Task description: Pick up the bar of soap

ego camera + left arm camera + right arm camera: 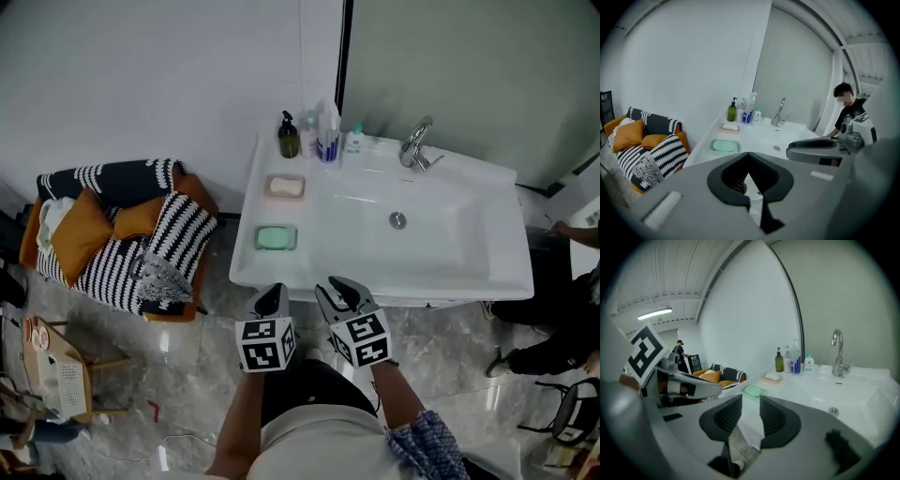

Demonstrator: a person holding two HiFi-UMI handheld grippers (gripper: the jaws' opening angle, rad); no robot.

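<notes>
Two bars of soap lie on the left rim of the white sink [469, 272]. A white bar [285, 187] [731, 126] [772, 377] rests in a pink dish farther back. A green bar [276, 237] [724, 146] [753, 391] rests in a green dish nearer me. My left gripper [274, 291] [748, 154] hovers just in front of the sink's near edge, below the green bar, its jaw tips together and empty. Beside it on the right, my right gripper [339, 289] [750, 399] stands open with nothing between its pads. Neither touches the soap.
A dark green pump bottle [289, 137] and several other bottles [328, 131] stand at the sink's back left, the faucet [415, 145] at the back right. An orange armchair with striped cushions [122, 234] sits left of the sink. A person [562, 319] is at the right.
</notes>
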